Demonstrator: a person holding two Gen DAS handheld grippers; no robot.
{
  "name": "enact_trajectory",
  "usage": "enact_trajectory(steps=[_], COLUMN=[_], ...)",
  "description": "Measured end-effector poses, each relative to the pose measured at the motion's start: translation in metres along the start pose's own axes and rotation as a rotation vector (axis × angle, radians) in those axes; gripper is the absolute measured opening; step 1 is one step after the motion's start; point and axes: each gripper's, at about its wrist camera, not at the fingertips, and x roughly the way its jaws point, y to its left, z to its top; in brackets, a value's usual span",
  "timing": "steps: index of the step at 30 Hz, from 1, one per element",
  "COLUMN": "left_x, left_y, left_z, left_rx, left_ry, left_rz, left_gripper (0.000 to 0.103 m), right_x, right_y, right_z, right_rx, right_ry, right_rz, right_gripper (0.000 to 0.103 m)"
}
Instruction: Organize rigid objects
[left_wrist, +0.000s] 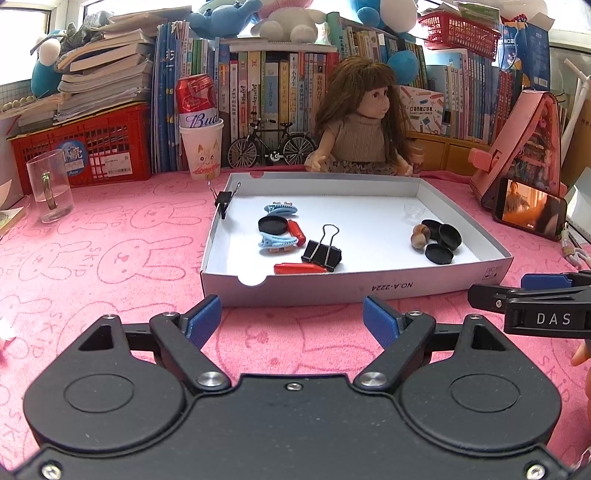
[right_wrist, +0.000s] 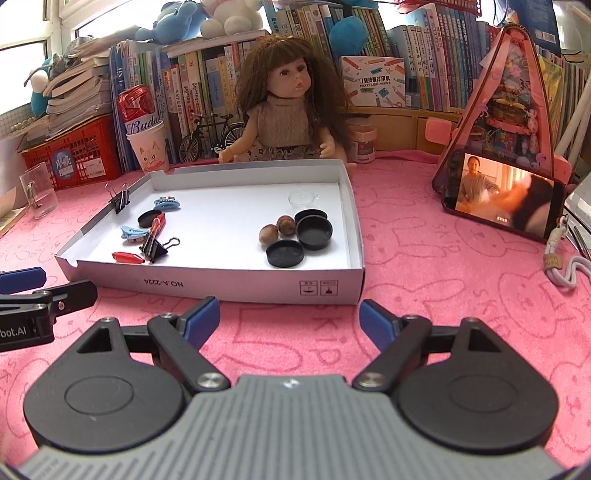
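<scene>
Clutter was all sitting inside the white box lid (left_wrist: 406, 286) on the pink tabletop (left_wrist: 110, 258), just past both grippers. On the near left side lay a black binder clip (left_wrist: 322, 254), two red clips (left_wrist: 300, 268), two blue hair clips (left_wrist: 279, 242) and one black round cap (left_wrist: 272, 224). Over on the right were two brown nuts (right_wrist: 277, 229), three more black caps (right_wrist: 285, 253) touching each other, and a little clear dish (right_wrist: 301, 199) further back. A second binder clip (left_wrist: 222, 202) was clamped onto the lid's left wall.

Handling-wise I'd guess everything was light and stiff. The caps looked flat and slick, so pinching them across the rim seemed safest. The nuts would probably roll. The binder clip offered its wire loop or body. The clear dish might be fragile and was easy to miss.

The left gripper (left_wrist: 291, 325) had its jaws spread wide with nothing between them, and the right gripper (right_wrist: 290, 321) was empty and wide as well, both hovering over the cloth short of the lid's front wall.

That front wall was the main thing in the way, so reaching over it looked necessary. The doll (left_wrist: 364, 122), paper cup (left_wrist: 202, 147), glass mug (left_wrist: 50, 190) and phone (right_wrist: 504, 199) stood well apart from the lid's contents.
</scene>
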Motion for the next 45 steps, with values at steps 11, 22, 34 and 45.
enact_trajectory(steps=[11, 22, 34, 45], left_x=[-0.001, 0.003, 0.009, 0.013], left_y=[-0.001, -0.002, 0.001, 0.001], left_z=[-0.011, -0.023, -0.026, -0.025], left_rx=[0.004, 0.013, -0.001, -0.008], left_ry=[0.024, 0.051, 0.069, 0.084], left_rz=[0.001, 0.024, 0.047, 0.073], left_gripper=[0.083, 0.084, 0.094, 0.102], right_x=[-0.002, -0.001, 0.005, 0.005], right_y=[0.002, 0.003, 0.011, 0.012], right_z=[-0.007, -0.016, -0.022, -0.023], right_rx=[-0.004, -0.007, -0.046, -0.049], right_ry=[0.011, 0.038, 0.056, 0.058], right_rz=[-0.001, -0.016, -0.063, -0.070], right_gripper=[0.091, 0.093, 0.103, 0.103])
